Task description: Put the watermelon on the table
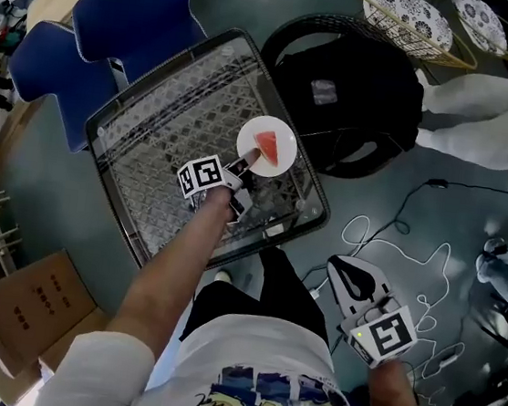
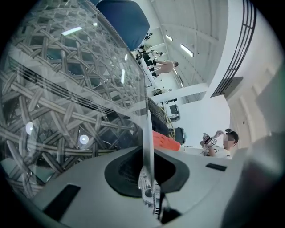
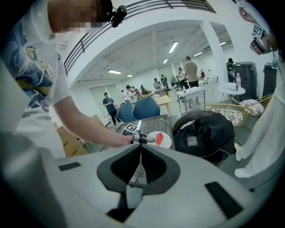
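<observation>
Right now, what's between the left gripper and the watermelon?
Only a short strip of bare white plate: left gripper clamps its rim, watermelon lies farther in. Head view shows it.

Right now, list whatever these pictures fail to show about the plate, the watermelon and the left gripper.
Head view: whether the plate touches the table; seen from above.
Head view: lower pad of the left gripper, hidden under the plate.
Left gripper view: most of the watermelon, hidden behind the edge-on plate.
Right gripper view: the watermelon's surface, too small.
</observation>
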`<state>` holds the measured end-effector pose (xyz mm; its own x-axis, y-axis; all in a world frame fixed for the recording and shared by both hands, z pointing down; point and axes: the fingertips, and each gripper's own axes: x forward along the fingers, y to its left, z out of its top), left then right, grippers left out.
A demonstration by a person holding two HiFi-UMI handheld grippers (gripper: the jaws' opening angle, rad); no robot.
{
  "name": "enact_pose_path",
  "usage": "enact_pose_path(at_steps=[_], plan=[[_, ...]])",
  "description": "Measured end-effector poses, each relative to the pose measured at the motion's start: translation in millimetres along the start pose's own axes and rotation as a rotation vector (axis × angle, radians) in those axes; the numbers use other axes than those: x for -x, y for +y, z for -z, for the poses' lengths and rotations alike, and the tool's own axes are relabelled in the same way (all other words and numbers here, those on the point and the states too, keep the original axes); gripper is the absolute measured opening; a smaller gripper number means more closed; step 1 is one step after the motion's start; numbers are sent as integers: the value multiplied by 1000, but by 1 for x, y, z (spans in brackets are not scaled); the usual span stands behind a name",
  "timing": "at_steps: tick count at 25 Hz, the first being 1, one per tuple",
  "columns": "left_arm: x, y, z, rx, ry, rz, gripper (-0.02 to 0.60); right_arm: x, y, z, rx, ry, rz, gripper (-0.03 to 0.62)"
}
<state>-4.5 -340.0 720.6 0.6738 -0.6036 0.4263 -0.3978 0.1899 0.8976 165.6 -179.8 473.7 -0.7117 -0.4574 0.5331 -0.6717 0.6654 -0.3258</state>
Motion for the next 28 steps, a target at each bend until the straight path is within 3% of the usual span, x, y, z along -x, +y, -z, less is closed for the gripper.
enact_pose_path(at_steps=[11,21,28], plan=[[-3,13,-3,-190,81,-225,58,-6,1,-6,-10,-6,-18,14],[1,14,-15,-402,126,-484,136,-11,2,-11,-17,-15,-30,14],[4,19,-16,-470,122,-569,167,-11,0,-8,-31,-15,-21,14]])
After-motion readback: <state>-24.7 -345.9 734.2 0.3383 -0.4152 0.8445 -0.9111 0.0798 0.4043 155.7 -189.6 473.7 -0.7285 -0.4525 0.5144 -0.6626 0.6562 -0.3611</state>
